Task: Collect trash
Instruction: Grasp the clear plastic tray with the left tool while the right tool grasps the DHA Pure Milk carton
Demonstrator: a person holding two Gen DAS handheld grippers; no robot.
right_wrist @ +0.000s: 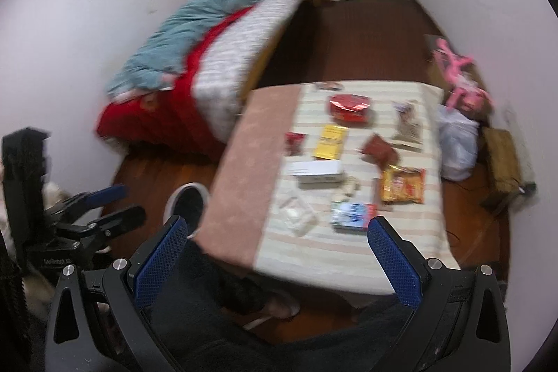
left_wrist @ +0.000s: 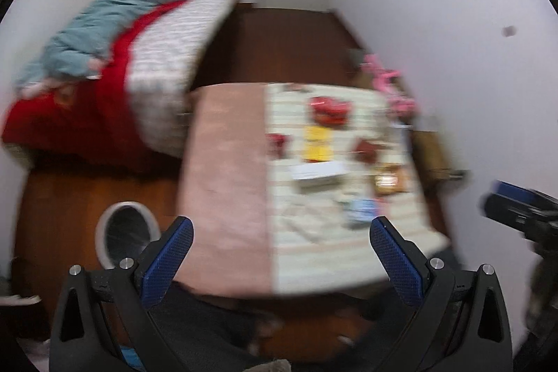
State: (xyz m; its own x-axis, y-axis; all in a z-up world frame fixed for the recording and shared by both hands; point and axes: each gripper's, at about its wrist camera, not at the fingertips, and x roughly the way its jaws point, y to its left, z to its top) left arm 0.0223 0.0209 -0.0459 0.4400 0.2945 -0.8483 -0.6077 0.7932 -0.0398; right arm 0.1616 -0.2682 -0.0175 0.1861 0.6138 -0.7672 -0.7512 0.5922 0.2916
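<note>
Several pieces of trash lie on a low cloth-covered table (right_wrist: 352, 250): a red bag (right_wrist: 349, 107), a yellow packet (right_wrist: 330, 142), a white box (right_wrist: 316, 172), an orange snack bag (right_wrist: 402, 186), a blue-white wrapper (right_wrist: 352, 215) and clear plastic (right_wrist: 296, 215). A white bin with a black liner (right_wrist: 187, 203) stands on the floor left of the table; it also shows in the left wrist view (left_wrist: 126, 234). My left gripper (left_wrist: 280, 230) and right gripper (right_wrist: 277, 229) are both open and empty, held above the table's near edge.
A bed (right_wrist: 216, 65) with red and blue bedding lies at the left. A white plastic bag (right_wrist: 457, 142), pink toy (right_wrist: 457, 75) and wooden stool (right_wrist: 505, 159) sit right of the table. Dark wooden floor (right_wrist: 355, 33) stretches behind toward a door.
</note>
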